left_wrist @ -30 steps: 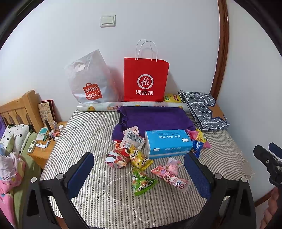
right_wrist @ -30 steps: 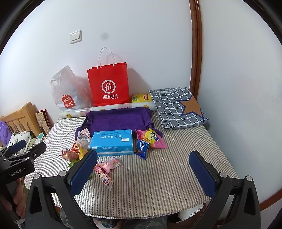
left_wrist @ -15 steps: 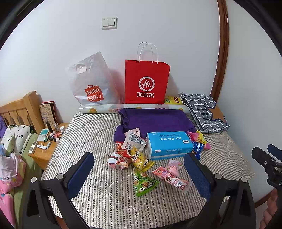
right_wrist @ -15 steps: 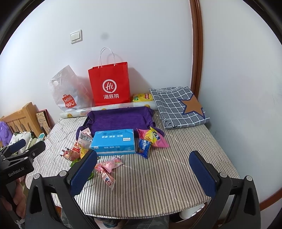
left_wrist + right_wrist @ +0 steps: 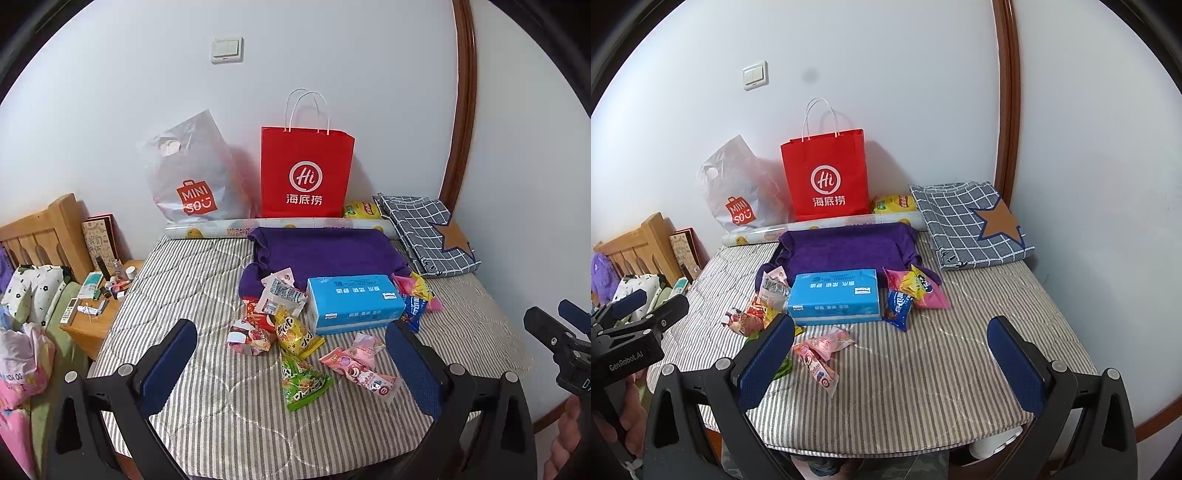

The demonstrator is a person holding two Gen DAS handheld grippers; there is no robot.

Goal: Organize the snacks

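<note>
Several snack packets lie on a striped cover [image 5: 192,280]: a green packet [image 5: 303,380], a yellow packet [image 5: 295,332], pink packets [image 5: 360,363], a white packet [image 5: 282,293], a blue packet [image 5: 899,304] and a pink-yellow packet [image 5: 918,286]. A blue tissue box [image 5: 352,302] sits among them, also in the right wrist view [image 5: 834,295]. My left gripper [image 5: 291,369] is open and empty above the near edge, before the green packet. My right gripper [image 5: 890,365] is open and empty, over bare cover to the right of the pink packets [image 5: 822,350].
A red paper bag [image 5: 306,173] and a grey plastic bag [image 5: 192,173] stand against the back wall. A purple cloth [image 5: 325,251] and a checked folded cloth [image 5: 967,225] lie behind the snacks. A wooden bedside stand [image 5: 96,314] with small items is at the left.
Both grippers have pulled back and risen slightly, so the snacks look a little lower and smaller. Nothing on the cover has moved.
</note>
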